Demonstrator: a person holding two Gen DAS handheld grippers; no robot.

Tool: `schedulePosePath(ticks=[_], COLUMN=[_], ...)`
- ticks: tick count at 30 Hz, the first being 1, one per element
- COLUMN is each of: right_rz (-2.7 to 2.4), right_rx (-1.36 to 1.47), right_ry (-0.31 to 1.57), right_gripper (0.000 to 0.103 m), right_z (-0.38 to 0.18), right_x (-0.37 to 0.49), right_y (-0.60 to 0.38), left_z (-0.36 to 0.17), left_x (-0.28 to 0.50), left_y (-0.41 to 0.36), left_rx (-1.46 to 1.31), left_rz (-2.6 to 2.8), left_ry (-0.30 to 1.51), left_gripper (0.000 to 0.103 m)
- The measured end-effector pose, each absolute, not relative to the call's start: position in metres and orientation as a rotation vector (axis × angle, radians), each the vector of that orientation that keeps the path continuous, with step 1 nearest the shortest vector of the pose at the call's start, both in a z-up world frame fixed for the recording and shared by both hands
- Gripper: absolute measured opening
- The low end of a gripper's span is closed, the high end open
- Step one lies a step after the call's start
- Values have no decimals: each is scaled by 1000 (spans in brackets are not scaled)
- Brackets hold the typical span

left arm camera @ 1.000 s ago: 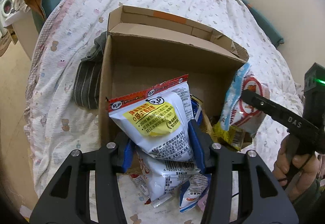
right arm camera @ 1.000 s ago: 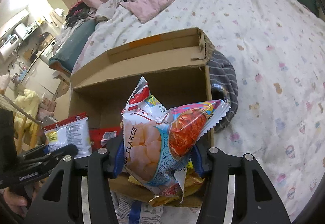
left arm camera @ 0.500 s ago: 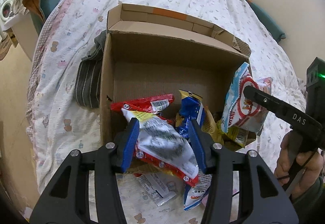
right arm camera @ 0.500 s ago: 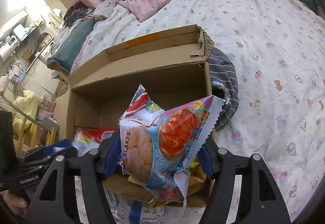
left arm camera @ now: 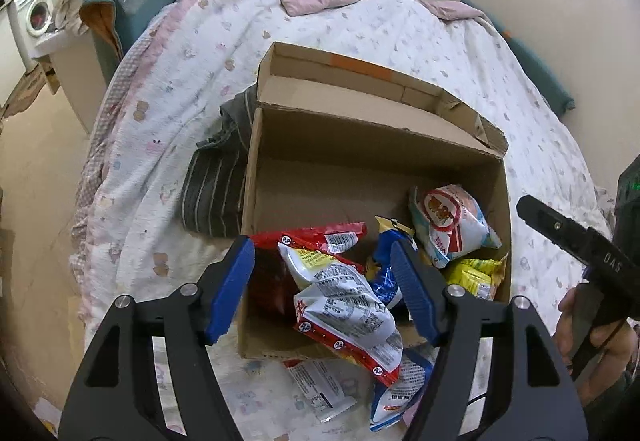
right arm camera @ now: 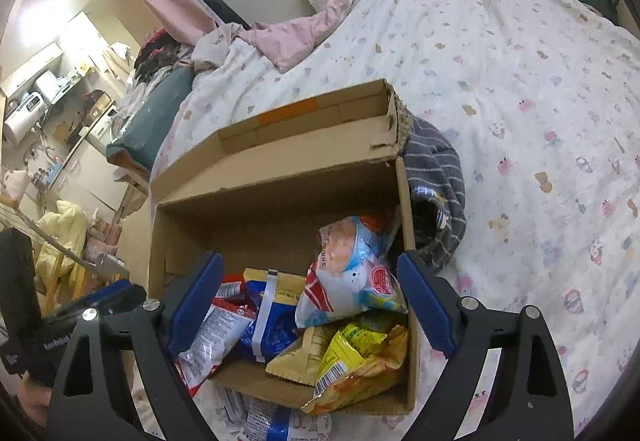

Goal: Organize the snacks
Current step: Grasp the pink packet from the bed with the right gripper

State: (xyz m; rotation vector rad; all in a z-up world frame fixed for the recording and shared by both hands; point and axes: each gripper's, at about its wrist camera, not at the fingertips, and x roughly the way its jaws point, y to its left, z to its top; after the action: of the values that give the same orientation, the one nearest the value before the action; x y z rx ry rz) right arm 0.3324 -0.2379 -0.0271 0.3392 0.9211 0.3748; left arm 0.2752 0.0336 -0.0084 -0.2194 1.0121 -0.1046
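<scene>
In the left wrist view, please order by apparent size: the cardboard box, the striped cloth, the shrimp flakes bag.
1. Cardboard box
2. Striped cloth
3. Shrimp flakes bag

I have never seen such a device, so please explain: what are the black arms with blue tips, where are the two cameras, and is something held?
No robot here: a person holds one hand-held gripper in each hand. Each picture comes from a camera mounted on a gripper, looking along its two blue-padded fingers. The left gripper and the right gripper are both open and hold nothing. Below them, a cardboard box stands on a bed with a patterned cover. Inside lie snack bags, among them a white and red bag hanging over the near edge and a shrimp flakes bag. More packets lie on the bed before the box.
</scene>
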Motion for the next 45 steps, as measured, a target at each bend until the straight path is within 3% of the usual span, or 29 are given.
schedulePosePath(ticks=[15,24,33,45], right_rz=[376,387,398,412], right_rx=[317,341,316,145], right_ry=[908,925,952,1102], right_gripper=[91,91,91,91], right_z=[-20,-17,-17,-56], right_x=[321,313,273,210], right_y=[-242,-246,-245,-226], left_z=[-45,-39,-19,-19], left_x=[273,276,228,175], left_y=[19,25,27,47], left_rx=[106,27,25,-110], left_rz=[60,67,2,43], left_ry=[1130,1106,1054,1073], left_gripper=[68,68,68,68])
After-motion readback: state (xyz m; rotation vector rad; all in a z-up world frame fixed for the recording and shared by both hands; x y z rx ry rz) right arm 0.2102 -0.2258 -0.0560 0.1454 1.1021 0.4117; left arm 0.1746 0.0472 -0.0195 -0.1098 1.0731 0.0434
